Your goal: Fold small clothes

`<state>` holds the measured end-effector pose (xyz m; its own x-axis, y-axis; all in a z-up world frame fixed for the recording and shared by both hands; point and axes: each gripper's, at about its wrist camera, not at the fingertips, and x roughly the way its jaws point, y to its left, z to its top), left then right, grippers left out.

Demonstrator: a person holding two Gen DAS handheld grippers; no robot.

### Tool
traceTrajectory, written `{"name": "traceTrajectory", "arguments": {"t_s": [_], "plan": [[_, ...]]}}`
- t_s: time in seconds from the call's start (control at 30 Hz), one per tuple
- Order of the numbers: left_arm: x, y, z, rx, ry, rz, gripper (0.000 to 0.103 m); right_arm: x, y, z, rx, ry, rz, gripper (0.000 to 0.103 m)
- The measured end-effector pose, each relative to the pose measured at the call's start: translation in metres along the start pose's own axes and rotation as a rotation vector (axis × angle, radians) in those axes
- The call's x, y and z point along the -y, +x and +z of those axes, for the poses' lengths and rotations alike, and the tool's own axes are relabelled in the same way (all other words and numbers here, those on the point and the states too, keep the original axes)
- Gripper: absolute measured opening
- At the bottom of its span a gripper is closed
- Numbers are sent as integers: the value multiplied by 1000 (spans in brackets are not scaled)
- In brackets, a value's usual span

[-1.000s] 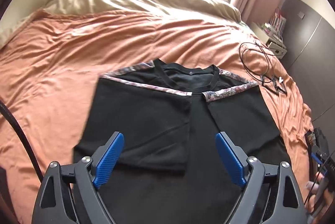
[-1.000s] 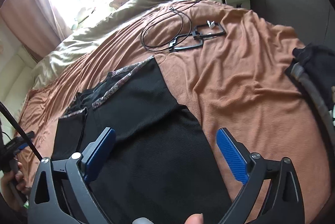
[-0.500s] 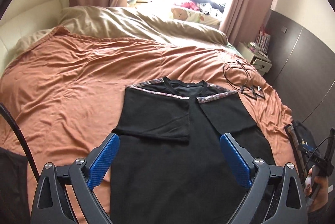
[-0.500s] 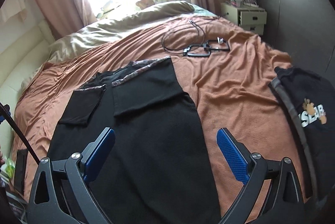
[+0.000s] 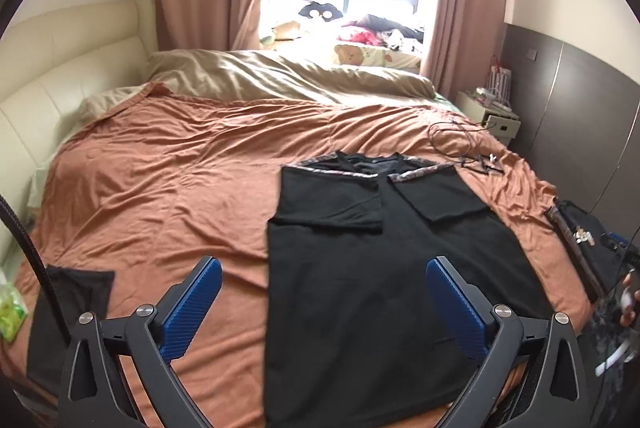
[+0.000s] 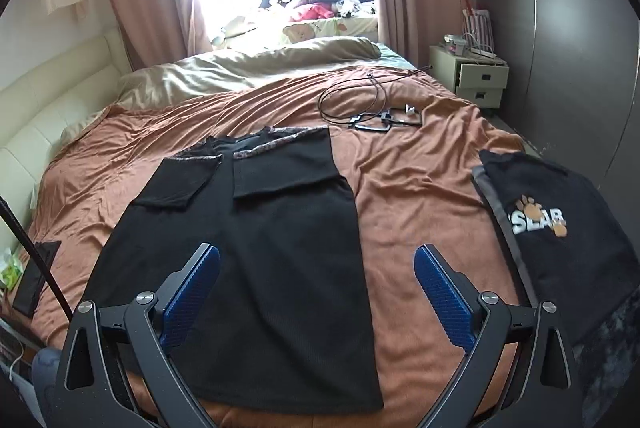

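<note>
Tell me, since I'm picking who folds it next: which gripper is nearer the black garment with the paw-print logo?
Right. The right gripper hangs just beside the black paw-print garment; the left gripper sits across the black T-shirt from it.

black shirt [image 5: 384, 268], flat, sleeves folded inward
</note>
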<state>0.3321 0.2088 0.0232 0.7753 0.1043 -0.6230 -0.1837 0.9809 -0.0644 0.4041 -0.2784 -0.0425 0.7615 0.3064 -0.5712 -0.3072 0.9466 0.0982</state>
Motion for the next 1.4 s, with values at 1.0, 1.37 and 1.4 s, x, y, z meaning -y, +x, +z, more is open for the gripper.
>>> {"name": "traceTrajectory", "arguments": {"t_s": [1.0, 1.37, 1.4], "plan": [[-43, -100, -152, 42, -88, -51, 103, 45, -113, -100, 21, 18, 42, 98], [-78, -26, -183, -94, -197, -57, 77, 62, -46, -114, -88, 91, 63, 80], [-80, -17, -186, -111, -208, -55, 74, 64, -36, -114, -104, 96, 62, 79]]}}
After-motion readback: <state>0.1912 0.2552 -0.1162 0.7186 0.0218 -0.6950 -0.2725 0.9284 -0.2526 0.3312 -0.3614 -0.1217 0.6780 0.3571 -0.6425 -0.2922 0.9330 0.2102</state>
